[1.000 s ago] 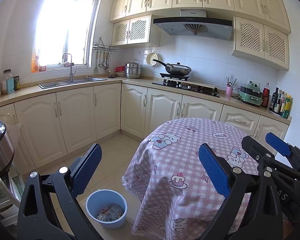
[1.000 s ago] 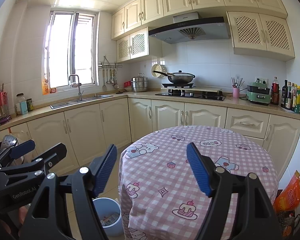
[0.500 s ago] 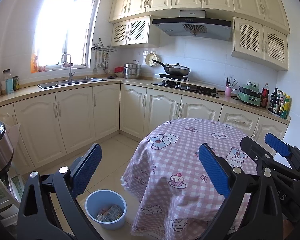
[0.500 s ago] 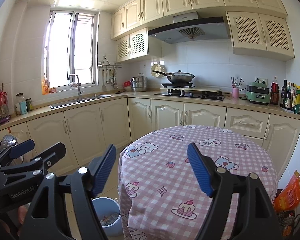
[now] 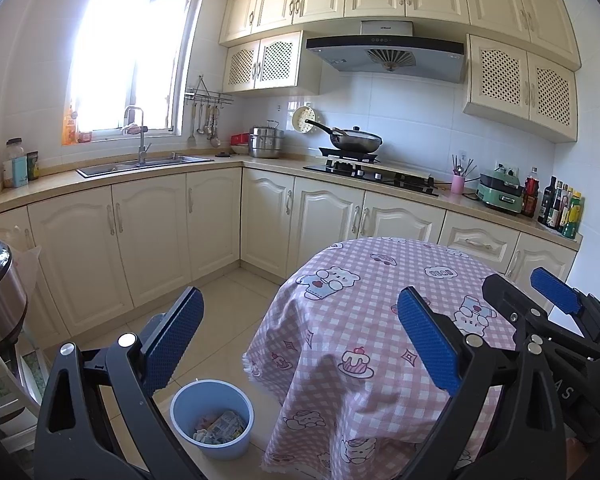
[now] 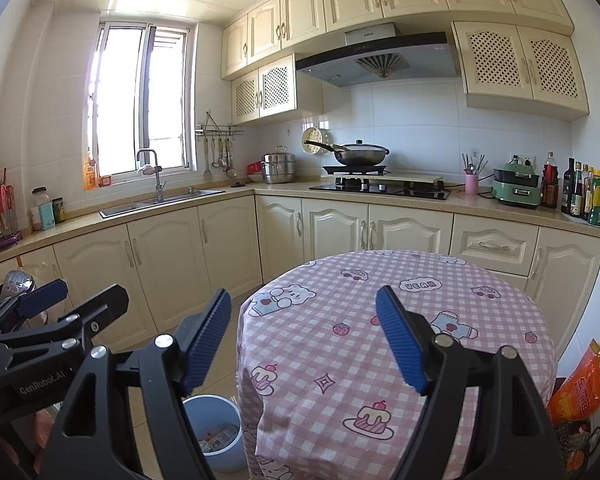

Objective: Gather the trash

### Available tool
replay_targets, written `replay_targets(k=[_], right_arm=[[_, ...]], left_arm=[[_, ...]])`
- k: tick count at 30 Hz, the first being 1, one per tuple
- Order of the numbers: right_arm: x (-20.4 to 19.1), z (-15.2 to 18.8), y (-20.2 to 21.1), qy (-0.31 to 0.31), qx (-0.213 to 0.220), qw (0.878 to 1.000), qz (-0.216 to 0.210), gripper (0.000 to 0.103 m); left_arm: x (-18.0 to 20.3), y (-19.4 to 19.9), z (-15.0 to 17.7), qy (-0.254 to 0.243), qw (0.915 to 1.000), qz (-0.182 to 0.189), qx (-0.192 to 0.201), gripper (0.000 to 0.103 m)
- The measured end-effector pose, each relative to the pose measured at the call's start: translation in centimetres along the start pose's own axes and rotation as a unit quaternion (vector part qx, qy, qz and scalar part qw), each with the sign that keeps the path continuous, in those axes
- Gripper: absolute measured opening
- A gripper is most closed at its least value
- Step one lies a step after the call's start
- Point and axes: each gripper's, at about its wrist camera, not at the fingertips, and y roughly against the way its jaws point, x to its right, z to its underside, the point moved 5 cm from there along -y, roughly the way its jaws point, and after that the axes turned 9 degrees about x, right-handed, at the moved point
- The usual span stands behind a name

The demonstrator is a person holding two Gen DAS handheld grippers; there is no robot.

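1. The left hand-held gripper (image 5: 300,344) stands released, its blue pads wide apart with nothing between them. Compared with a second ago it has not shifted, and its view is the same.
2. The right hand-held gripper (image 6: 304,340) is likewise released and empty. Its jaws look a touch wider than a second ago, too little to count as a move.
3. Below and left of both, on the floor, sits the blue bin (image 5: 212,420), close against the hanging edge of the tablecloth. Crumpled wrappers, the trash (image 5: 222,428), already lie inside it.
4. Just ahead stands the round bench (image 6: 400,320) under its pink checked cloth; no litter shows on top.
5. Right of the right hand-held gripper, low beside the bench, an orange snack bag (image 6: 580,384) pokes up. Whether it counts as trash I cannot tell.
6. Nothing has really changed, so my judgement is that collection is finished or paused.
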Motion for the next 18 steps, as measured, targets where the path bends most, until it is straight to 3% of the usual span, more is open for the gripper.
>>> replay_targets(k=[18], right_arm=[[0.12, -0.23, -0.36, -0.002, 0.002, 1.0, -0.004, 0.074]], left_arm=[[0.11, -0.18, -0.01, -0.004, 1.0, 0.002, 0.002, 0.094]])
